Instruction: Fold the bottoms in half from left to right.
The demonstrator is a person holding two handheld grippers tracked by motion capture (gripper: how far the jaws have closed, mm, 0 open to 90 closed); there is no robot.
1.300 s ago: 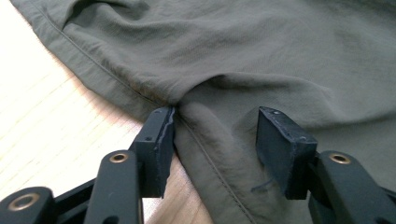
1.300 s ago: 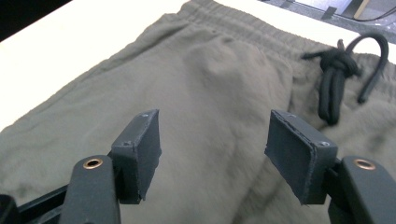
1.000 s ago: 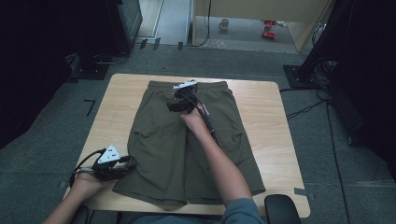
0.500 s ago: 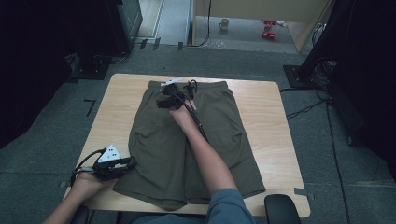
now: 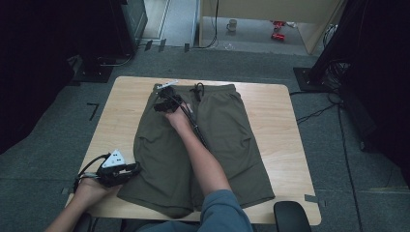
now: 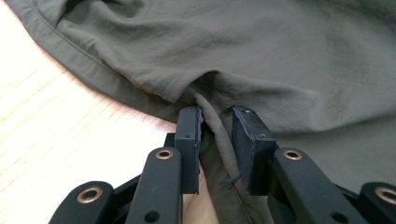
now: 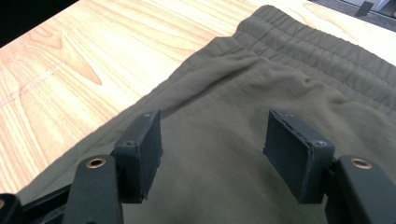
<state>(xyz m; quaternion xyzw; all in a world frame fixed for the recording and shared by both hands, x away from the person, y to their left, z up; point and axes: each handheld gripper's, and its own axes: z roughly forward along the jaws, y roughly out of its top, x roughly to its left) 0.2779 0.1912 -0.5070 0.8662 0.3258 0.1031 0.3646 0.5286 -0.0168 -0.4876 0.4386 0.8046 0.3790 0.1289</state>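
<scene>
**While one gripper pinches the hem, the other hangs over the waistband**

While the green shorts (image 5: 198, 145) lie flat on the wooden table (image 5: 285, 140), not much else is near them. The waistband sits at the far side of the table and the leg ends at the near side. A black drawstring (image 5: 198, 89) lies in a small heap at the top of the waistband. On the floor past the table there is a mug (image 5: 232, 24) and some red things (image 5: 277, 30), well away from the work. A black round thing (image 5: 291, 217) sits at the near right edge of the table. Nothing lies on the shorts in the way of the grippers, but the person's right forearm stretches across the middle of the cloth.

Compared with a second ago, the right gripper (image 5: 162, 103) has slid toward the left end of the waistband. The left gripper (image 5: 131, 169) has stayed at the near left corner of the shorts. The shorts have not shifted.

The left gripper's jaws have just been closing, and a fold of the leg hem is between them. In the left gripper view the gap is narrow; one pad (image 6: 190, 140) touches the fold, but I cannot tell if the other presses it. The right gripper's pads (image 7: 142, 149) stand wide apart just above the cloth near the waistband, with nothing held between them.
</scene>
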